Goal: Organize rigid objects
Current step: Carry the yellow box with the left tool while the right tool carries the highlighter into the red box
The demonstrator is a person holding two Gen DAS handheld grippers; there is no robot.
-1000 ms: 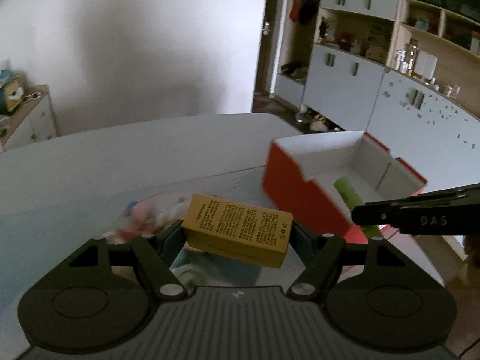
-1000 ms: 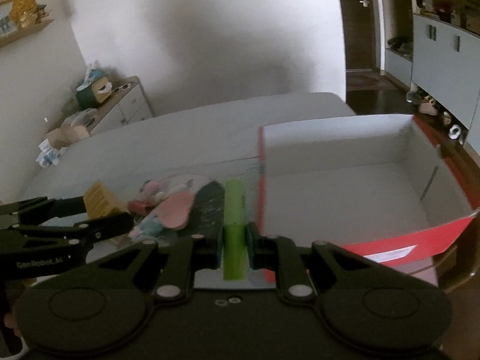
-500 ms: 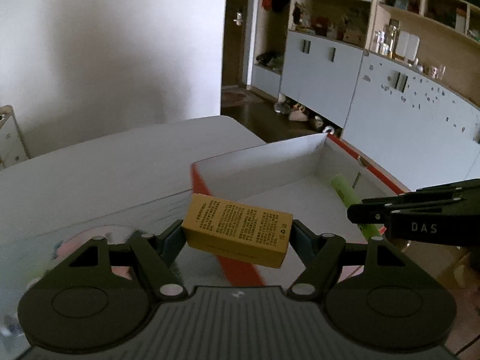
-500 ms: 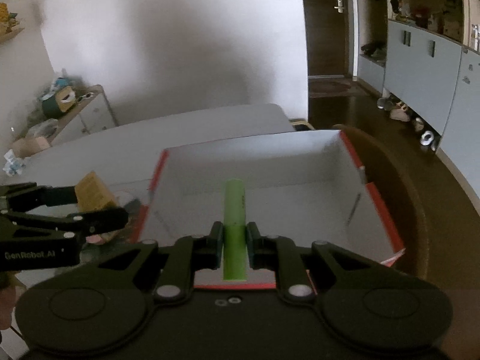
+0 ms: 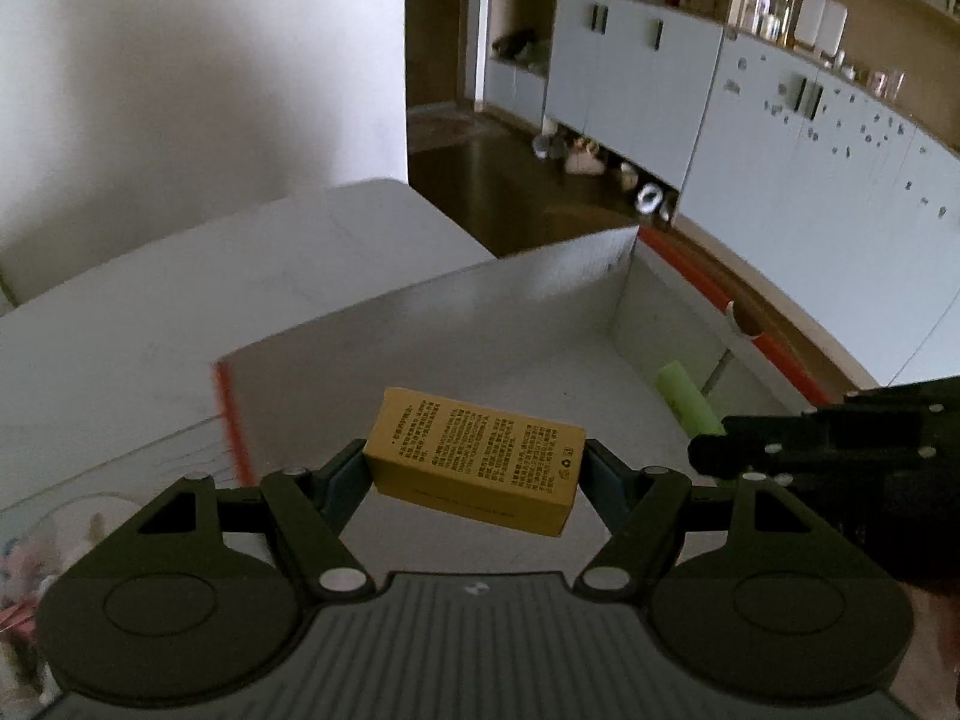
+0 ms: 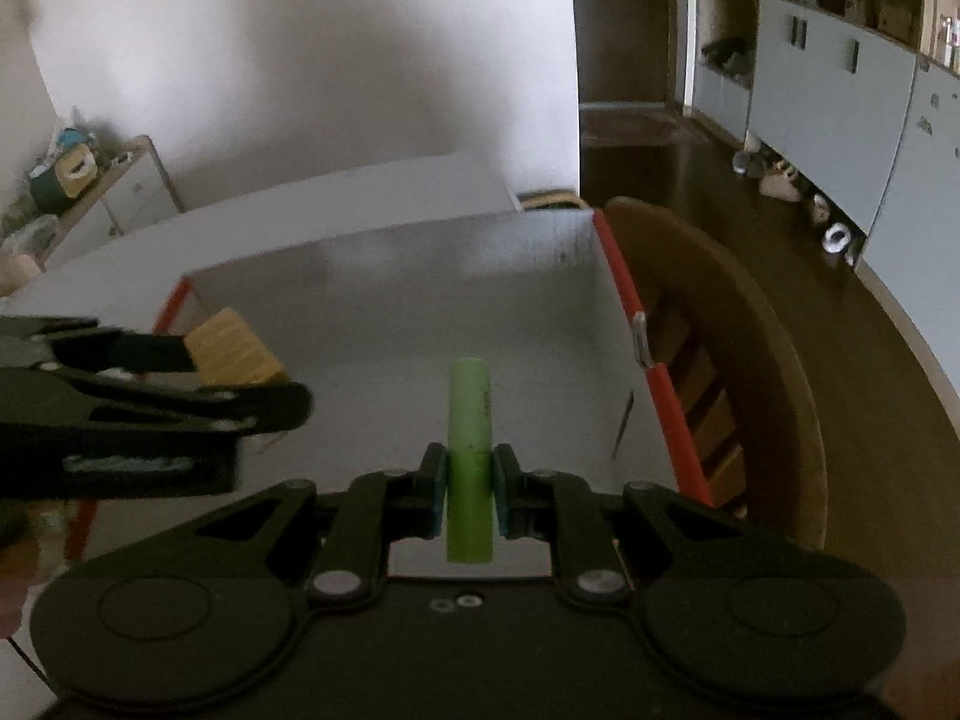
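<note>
Yellow carton (image 5: pixel 474 461) with dark printed text sits clamped across the left gripper (image 5: pixel 474 474). Jaws stand wide, one pad on each short end of the carton; it lies crosswise and slightly tilted, its right end lower. Carton hangs above the interior of the red-sided box (image 5: pixel 678 252), clear of the pale floor. Box rests on the white table (image 5: pixel 180 300).

Right gripper (image 6: pixel 470 483): jaws drawn in narrow, pinching a green cylinder (image 6: pixel 471 420) between the pads. Cylinder points forward along the fingers, its free end over the box floor, its rear end poking out behind the pads. Both grippers hang over the box (image 6: pixel 624 294) side by side, apart, left gripper (image 6: pixel 240 384) and carton (image 6: pixel 231 348) at the box's left edge in the right wrist view. Wooden chair (image 6: pixel 750 360) stands just beside the box's right wall.
</note>
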